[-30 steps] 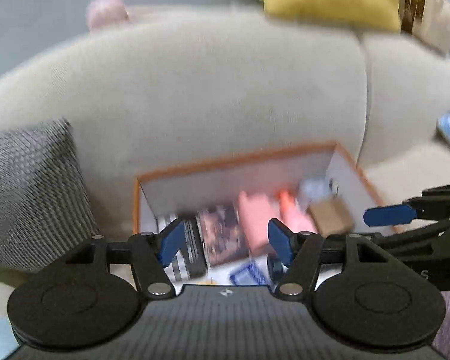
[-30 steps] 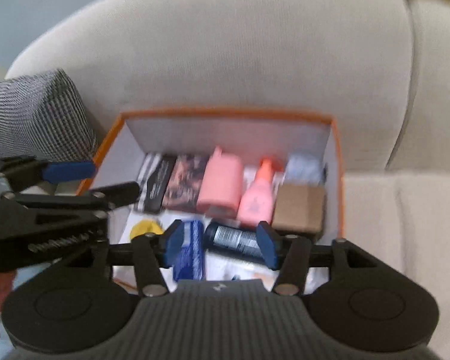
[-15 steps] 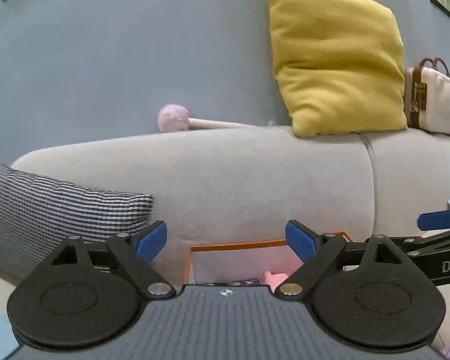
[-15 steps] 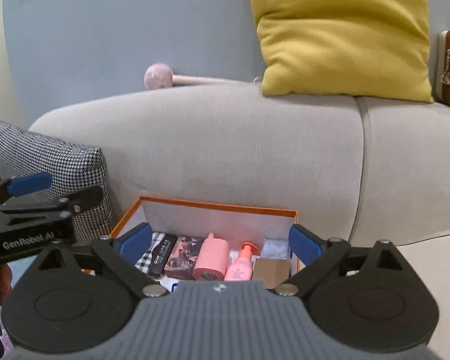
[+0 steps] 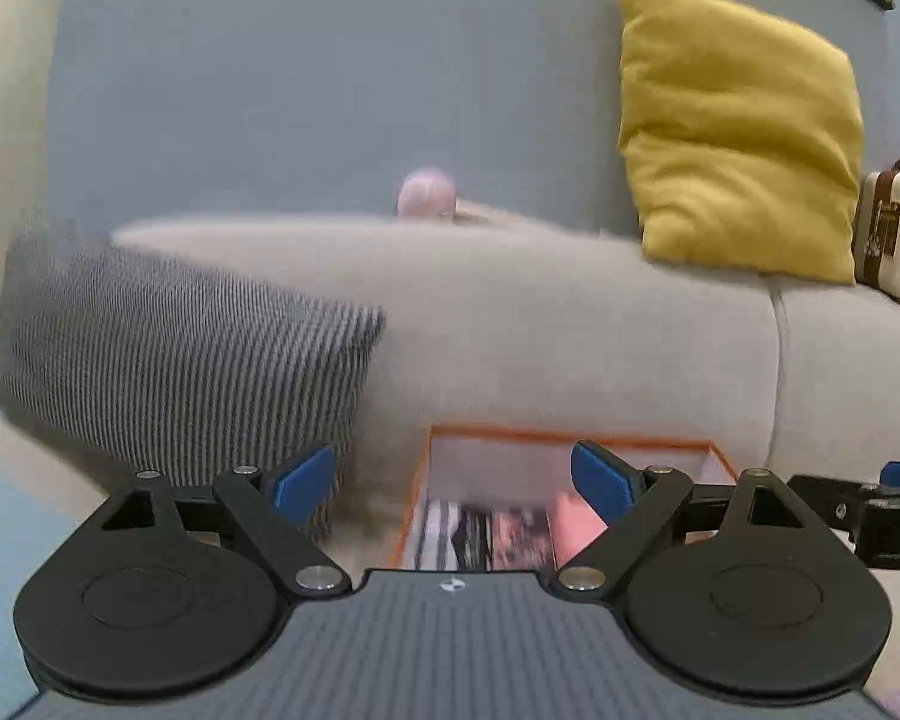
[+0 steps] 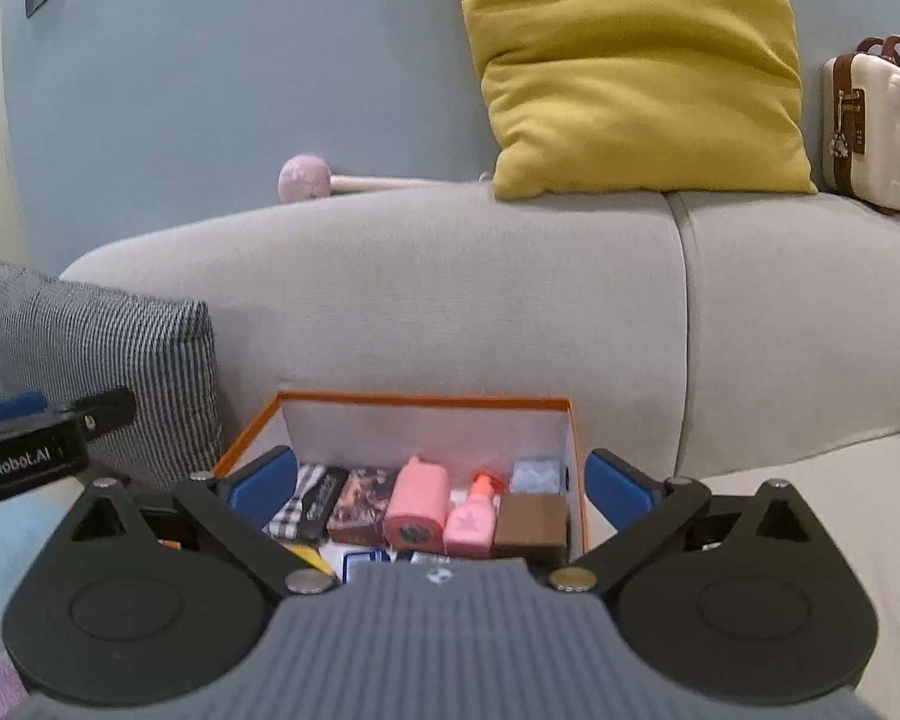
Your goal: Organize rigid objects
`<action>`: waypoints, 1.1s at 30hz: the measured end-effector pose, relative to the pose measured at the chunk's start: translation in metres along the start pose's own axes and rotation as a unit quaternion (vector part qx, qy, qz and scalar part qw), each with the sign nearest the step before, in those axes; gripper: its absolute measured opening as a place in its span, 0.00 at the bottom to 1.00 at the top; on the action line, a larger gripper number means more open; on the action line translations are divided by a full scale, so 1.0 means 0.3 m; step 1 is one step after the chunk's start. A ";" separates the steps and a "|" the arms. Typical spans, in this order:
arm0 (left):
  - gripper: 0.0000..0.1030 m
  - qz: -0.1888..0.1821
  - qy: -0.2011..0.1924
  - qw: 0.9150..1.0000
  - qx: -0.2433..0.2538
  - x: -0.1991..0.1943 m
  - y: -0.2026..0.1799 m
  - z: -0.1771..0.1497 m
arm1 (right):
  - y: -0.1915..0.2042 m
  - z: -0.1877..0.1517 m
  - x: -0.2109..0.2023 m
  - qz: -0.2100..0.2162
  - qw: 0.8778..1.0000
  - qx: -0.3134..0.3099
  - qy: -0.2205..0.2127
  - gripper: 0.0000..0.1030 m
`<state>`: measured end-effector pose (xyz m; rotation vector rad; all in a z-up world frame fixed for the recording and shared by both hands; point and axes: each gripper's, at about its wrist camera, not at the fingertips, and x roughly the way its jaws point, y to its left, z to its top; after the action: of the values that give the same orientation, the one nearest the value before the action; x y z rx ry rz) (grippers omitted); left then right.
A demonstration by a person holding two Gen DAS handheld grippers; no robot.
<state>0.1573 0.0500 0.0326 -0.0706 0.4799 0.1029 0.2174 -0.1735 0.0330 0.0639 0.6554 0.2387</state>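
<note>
An orange-rimmed white box (image 6: 426,401) sits on the sofa seat against the backrest; it also shows in the left wrist view (image 5: 570,437). Inside stand a pink bottle (image 6: 417,501), a small pink spray bottle (image 6: 474,522), a brown box (image 6: 531,519), a dark patterned box (image 6: 357,504), a black case (image 6: 321,501) and a blue carton (image 6: 360,564). My right gripper (image 6: 441,483) is open and empty, held back in front of the box. My left gripper (image 5: 453,477) is open and empty, to the left of the box.
A grey sofa backrest (image 6: 450,288) rises behind the box. A checked cushion (image 6: 102,360) lies left of it. A yellow cushion (image 6: 624,66), a pink-headed mallet (image 6: 306,177) and a cream case (image 6: 876,132) sit on the backrest top.
Both grippers have pulled back and tilted up from over the box, and both have opened wider. The left view has since swung left and is blurred.
</note>
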 end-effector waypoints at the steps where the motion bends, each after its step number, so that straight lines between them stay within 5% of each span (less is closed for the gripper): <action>1: 1.00 -0.002 0.013 1.000 -0.007 0.003 0.004 -0.015 | 0.000 -0.008 0.000 -0.003 1.000 -0.001 0.007 0.98; 7: 1.00 -0.005 0.089 0.996 0.015 0.011 -0.034 -0.088 | -0.003 -0.060 -0.003 -0.012 0.999 0.010 0.049 0.98; 11: 1.00 -0.011 0.100 0.995 0.018 -0.001 -0.072 -0.104 | -0.006 -0.078 -0.002 -0.015 0.998 0.014 0.063 0.98; 33: 1.00 -0.007 0.094 0.995 0.039 -0.054 -0.108 -0.102 | -0.019 -0.093 -0.037 -0.028 0.996 0.027 0.078 0.98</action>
<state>0.1328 0.0138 0.0145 -0.0059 0.6707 0.0639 0.1932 -0.1821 0.0168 0.0785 0.8170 0.1734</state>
